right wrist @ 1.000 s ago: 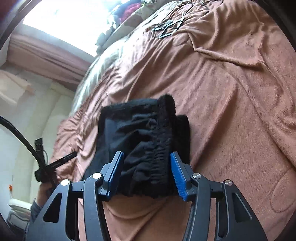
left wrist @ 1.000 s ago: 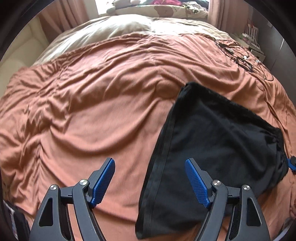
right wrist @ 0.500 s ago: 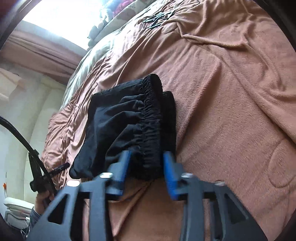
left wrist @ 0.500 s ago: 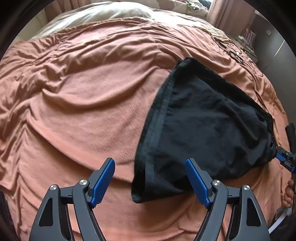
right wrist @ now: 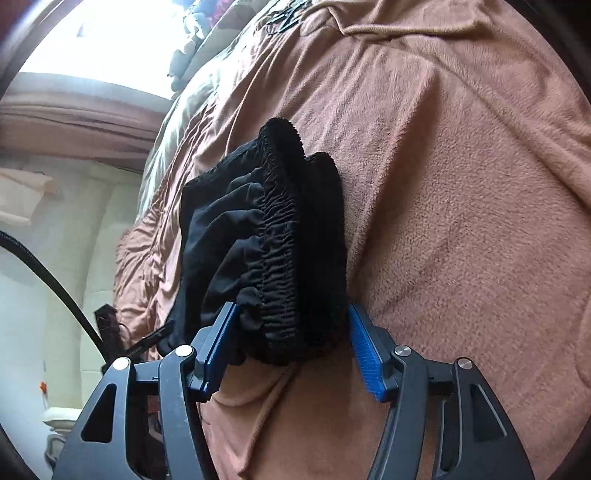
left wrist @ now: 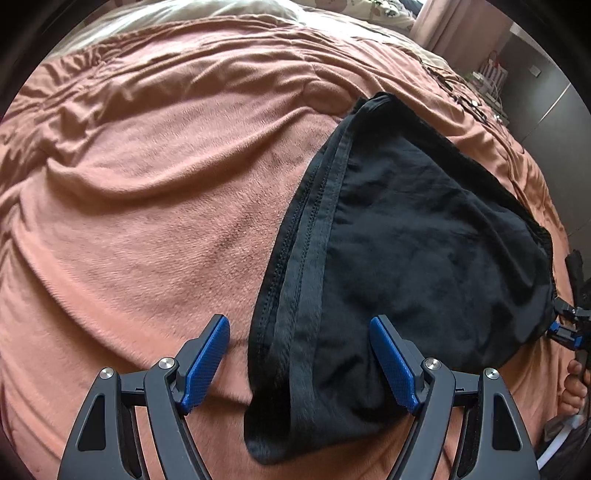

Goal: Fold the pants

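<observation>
Black pants [left wrist: 417,251] lie folded on the salmon blanket [left wrist: 155,206]. Their stitched hem end is nearest in the left wrist view. My left gripper [left wrist: 299,332] hangs open just above that end, with the hem below the gap and neither pad touching it. In the right wrist view the gathered elastic waistband [right wrist: 280,236] fills the gap of my right gripper [right wrist: 290,317]. Its jaws are opening, and the bunched cloth still meets both pads. The right gripper's tip [left wrist: 565,332] also shows at the pants' far right end.
Blanket covers the bed to the left of and beyond the pants. Cables [left wrist: 469,99] lie near the far right edge, with a pillow [left wrist: 207,11] at the head. A hand [left wrist: 572,380] shows low at the right. A window [right wrist: 110,40] and a dark cable [right wrist: 48,277] appear on the left.
The left gripper has sunk and tipped down toward the pants' hem end, which now lies under its gap. The right gripper's jaws stand wider around the waistband than before.
</observation>
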